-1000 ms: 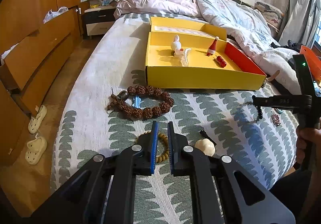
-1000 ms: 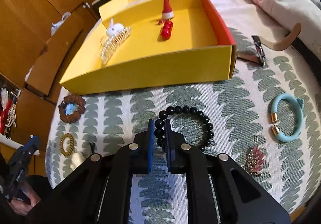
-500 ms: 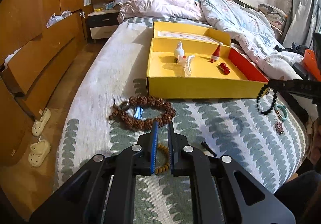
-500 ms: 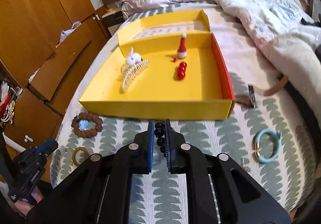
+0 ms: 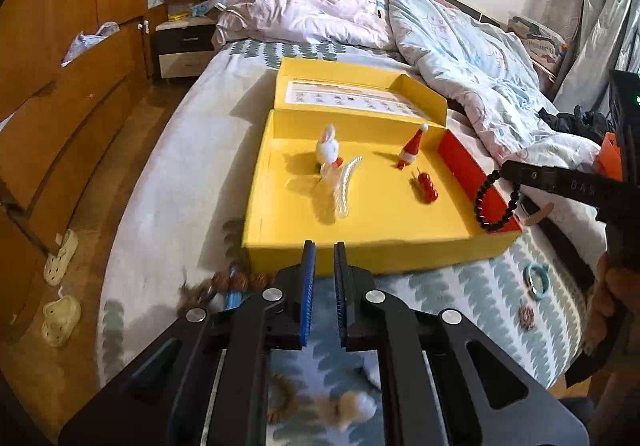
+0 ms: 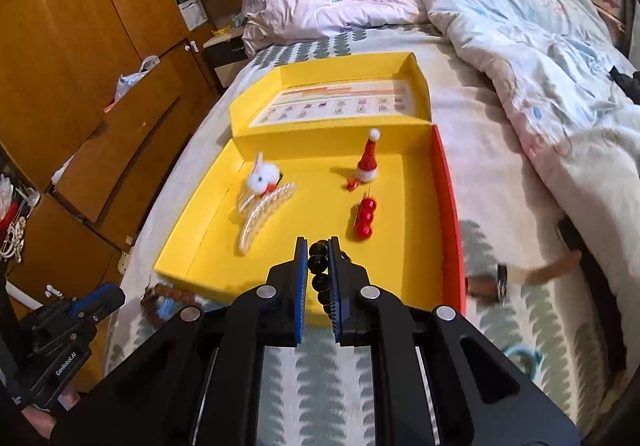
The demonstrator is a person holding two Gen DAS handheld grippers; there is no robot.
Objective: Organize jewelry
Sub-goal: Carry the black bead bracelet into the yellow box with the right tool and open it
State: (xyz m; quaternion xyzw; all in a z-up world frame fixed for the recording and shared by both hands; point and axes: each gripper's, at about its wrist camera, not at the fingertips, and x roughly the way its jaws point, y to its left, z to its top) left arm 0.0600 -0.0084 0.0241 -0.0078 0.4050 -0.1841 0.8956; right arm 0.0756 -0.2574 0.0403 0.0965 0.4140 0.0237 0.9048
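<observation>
Our right tongs (image 6: 318,258) clench a black bead bracelet (image 5: 494,202) over the yellow box (image 6: 400,246); our left tongs (image 5: 324,262) are clamped empty above the leaf-print bed (image 5: 460,294) beside wooden wardrobes (image 6: 72,26).

We saw a bed (image 5: 168,174) with a leaf-print cover and a rumpled duvet (image 6: 520,46), orange wooden wardrobes (image 5: 72,46) along one side, a nightstand (image 5: 180,50), a wooden floor (image 5: 92,214) with pale slippers (image 5: 60,320).
</observation>
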